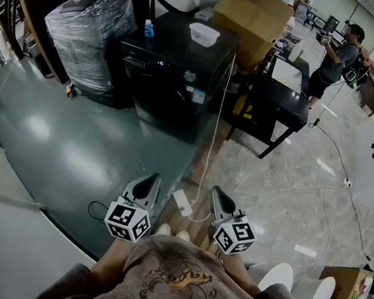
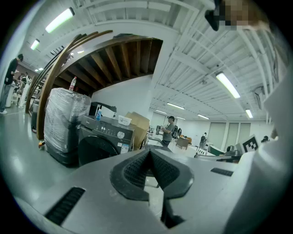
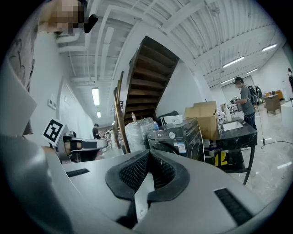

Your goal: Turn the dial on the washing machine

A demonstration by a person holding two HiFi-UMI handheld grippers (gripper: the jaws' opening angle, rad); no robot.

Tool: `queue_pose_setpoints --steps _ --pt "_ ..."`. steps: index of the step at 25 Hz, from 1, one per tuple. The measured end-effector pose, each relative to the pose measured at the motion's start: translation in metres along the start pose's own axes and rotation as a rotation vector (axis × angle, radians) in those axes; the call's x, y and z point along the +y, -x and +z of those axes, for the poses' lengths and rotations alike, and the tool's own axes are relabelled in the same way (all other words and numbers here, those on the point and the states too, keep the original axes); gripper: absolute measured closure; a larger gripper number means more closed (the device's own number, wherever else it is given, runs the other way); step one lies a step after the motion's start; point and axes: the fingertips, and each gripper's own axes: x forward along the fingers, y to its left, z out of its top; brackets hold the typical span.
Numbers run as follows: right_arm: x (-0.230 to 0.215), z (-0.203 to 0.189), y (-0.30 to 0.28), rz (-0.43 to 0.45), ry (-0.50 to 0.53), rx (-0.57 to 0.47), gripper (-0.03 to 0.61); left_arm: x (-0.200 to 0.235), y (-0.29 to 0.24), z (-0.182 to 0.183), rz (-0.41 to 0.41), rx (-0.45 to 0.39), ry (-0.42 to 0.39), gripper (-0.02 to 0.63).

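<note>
The left gripper (image 1: 149, 184) and right gripper (image 1: 219, 197), jaws together and empty, hang low at six o'clock, seemingly poised to approach the washing machine (image 1: 168, 104) and its dial (image 1: 190, 76), well apart at twelve.

- Glossy green floor (image 1: 49, 137) meets pale marble tiles (image 1: 288, 196).
- A black table (image 1: 275, 103) stands near a large cardboard box (image 1: 254, 16).
- A wooden staircase (image 3: 151, 68) rises under a white ceiling with strip lights (image 2: 226, 84).

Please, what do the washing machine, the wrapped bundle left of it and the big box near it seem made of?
Washing machine: dark, probably painted metal or plastic, with a soft sheen.
Bundle: covered in clear plastic film, wrinkled and glossy; contents unclear.
Box: brown cardboard, matte.
</note>
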Motion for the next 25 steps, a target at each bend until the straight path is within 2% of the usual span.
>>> queue_pose_setpoints --steps 8,14,19,25 --pt "-0.006 0.001 -0.002 0.035 0.065 0.0 0.578 -0.002 -0.001 0.002 0.034 -0.03 -0.039 0.614" --pt "-0.011 -0.007 0.001 0.06 0.05 0.01 0.578 -0.002 0.0 -0.005 0.076 -0.047 -0.018 0.614" --pt "-0.019 -0.005 -0.007 0.054 0.031 0.016 0.578 -0.007 -0.008 -0.002 0.066 -0.055 -0.023 0.614" --pt "-0.031 -0.01 -0.039 0.041 0.02 0.035 0.578 0.011 -0.035 0.003 0.057 -0.054 -0.02 0.614"
